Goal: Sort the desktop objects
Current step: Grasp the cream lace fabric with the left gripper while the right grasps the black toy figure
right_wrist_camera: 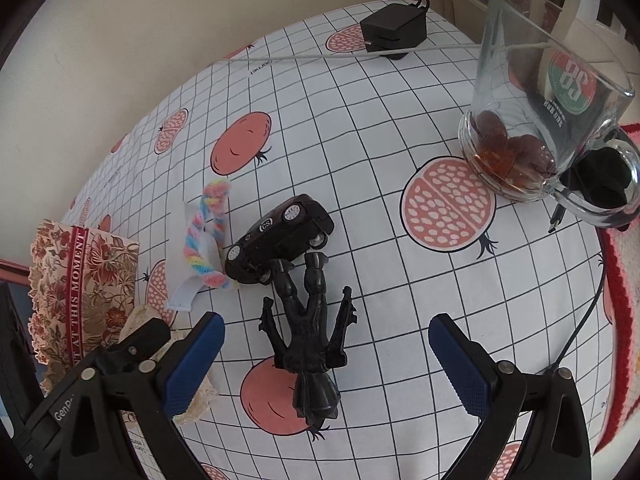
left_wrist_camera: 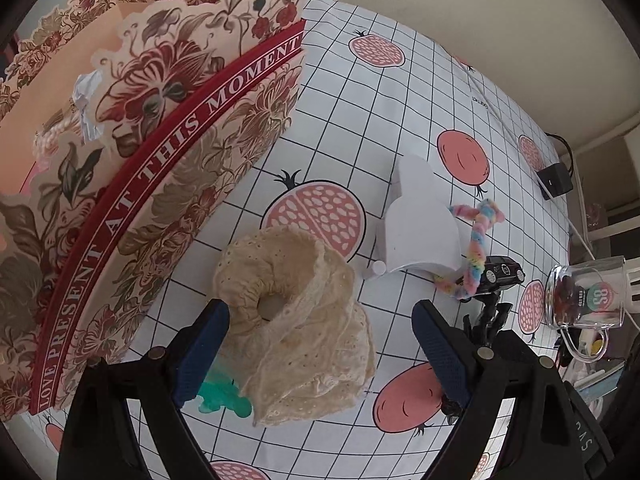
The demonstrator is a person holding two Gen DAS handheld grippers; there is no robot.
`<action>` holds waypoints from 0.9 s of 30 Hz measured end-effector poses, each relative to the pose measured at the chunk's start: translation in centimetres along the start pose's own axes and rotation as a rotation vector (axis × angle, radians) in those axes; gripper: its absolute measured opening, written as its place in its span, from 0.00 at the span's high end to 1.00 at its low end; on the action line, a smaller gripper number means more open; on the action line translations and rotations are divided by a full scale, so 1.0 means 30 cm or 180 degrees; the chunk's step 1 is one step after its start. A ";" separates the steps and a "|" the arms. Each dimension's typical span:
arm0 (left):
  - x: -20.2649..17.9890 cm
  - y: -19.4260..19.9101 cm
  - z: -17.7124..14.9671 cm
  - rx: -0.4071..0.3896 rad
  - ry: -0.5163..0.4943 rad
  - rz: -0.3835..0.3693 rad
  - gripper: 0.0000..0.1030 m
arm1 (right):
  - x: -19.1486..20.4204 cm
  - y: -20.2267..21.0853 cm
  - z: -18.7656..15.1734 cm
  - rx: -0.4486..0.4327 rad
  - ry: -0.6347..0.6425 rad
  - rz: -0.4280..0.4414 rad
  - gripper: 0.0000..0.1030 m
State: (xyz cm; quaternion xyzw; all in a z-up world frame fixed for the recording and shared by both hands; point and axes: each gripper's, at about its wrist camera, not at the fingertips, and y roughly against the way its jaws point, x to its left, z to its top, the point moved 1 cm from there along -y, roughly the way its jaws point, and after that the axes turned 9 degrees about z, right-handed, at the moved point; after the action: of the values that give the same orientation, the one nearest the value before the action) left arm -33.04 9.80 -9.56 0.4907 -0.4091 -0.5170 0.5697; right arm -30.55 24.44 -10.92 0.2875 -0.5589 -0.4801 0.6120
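The left gripper hangs with its 2 ribbed blue pads spread wide on either side of a crumpled cream lace scrunchie lying on the gridded, pomegranate-printed cloth, a floral cardboard box at its 10 o'clock. The right gripper is equally parted around a glossy black plastic figure; a dark toy car lies at the figure's 12 o'clock, a fuzzy pastel pipe cleaner at 10, a glass mug at 2.

plain cream wall behind table
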 end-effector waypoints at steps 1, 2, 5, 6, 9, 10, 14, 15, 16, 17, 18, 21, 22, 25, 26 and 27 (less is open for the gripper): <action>0.001 -0.002 -0.001 -0.0006 -0.0005 0.0022 0.10 | 0.001 -0.007 -0.002 0.0016 0.0019 -0.0023 0.00; 0.003 -0.005 -0.001 -0.0003 -0.0003 0.0030 0.10 | 0.001 -0.015 -0.005 0.0033 0.0040 -0.0052 0.00; 0.015 -0.024 -0.001 0.0020 0.0014 0.0099 0.10 | 0.003 -0.042 -0.012 0.0098 0.0101 -0.0120 0.00; 0.017 -0.027 -0.002 0.0018 0.0015 0.0138 0.10 | 0.003 -0.052 -0.015 0.0121 0.0128 -0.0134 0.00; 0.018 -0.038 -0.007 -0.0003 0.0004 0.0252 0.10 | 0.005 -0.077 -0.023 0.0167 0.0182 -0.0198 0.00; 0.019 -0.042 -0.008 -0.0004 0.0002 0.0278 0.10 | 0.004 -0.084 -0.025 0.0176 0.0186 -0.0218 0.00; 0.029 -0.067 -0.014 0.0057 0.0030 0.0277 0.10 | 0.016 -0.091 -0.028 0.0140 0.0275 -0.0332 0.00; 0.033 -0.074 -0.015 0.0075 0.0038 0.0279 0.10 | 0.019 -0.094 -0.029 0.0136 0.0302 -0.0359 0.00; 0.034 -0.075 -0.016 0.0056 0.0033 0.0300 0.10 | 0.022 -0.096 -0.031 0.0130 0.0329 -0.0386 0.00; 0.034 -0.075 -0.017 0.0045 0.0025 0.0322 0.10 | 0.025 -0.097 -0.032 0.0122 0.0347 -0.0408 0.00; 0.037 -0.077 -0.018 0.0051 0.0038 0.0319 0.10 | 0.026 -0.098 -0.032 0.0116 0.0355 -0.0424 0.00; 0.040 -0.077 -0.020 -0.0002 0.0055 0.0341 0.10 | 0.026 -0.098 -0.033 0.0087 0.0355 -0.0446 0.00; 0.039 -0.078 -0.022 -0.0021 0.0046 0.0366 0.10 | 0.026 -0.098 -0.033 0.0072 0.0361 -0.0462 0.00; 0.034 -0.081 -0.028 -0.0088 0.0002 0.0460 0.10 | 0.028 -0.102 -0.037 0.0028 0.0414 -0.0545 0.00; 0.034 -0.082 -0.030 -0.0104 -0.0007 0.0484 0.10 | 0.028 -0.103 -0.038 0.0006 0.0429 -0.0573 0.00; 0.033 -0.083 -0.031 -0.0119 -0.0018 0.0508 0.10 | 0.028 -0.104 -0.039 -0.0017 0.0446 -0.0601 0.00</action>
State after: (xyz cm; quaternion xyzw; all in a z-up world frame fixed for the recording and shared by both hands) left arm -32.46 8.98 -12.21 0.4443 -0.4388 -0.4789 0.6170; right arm -30.32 22.29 -13.59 0.3700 -0.4839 -0.5159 0.6023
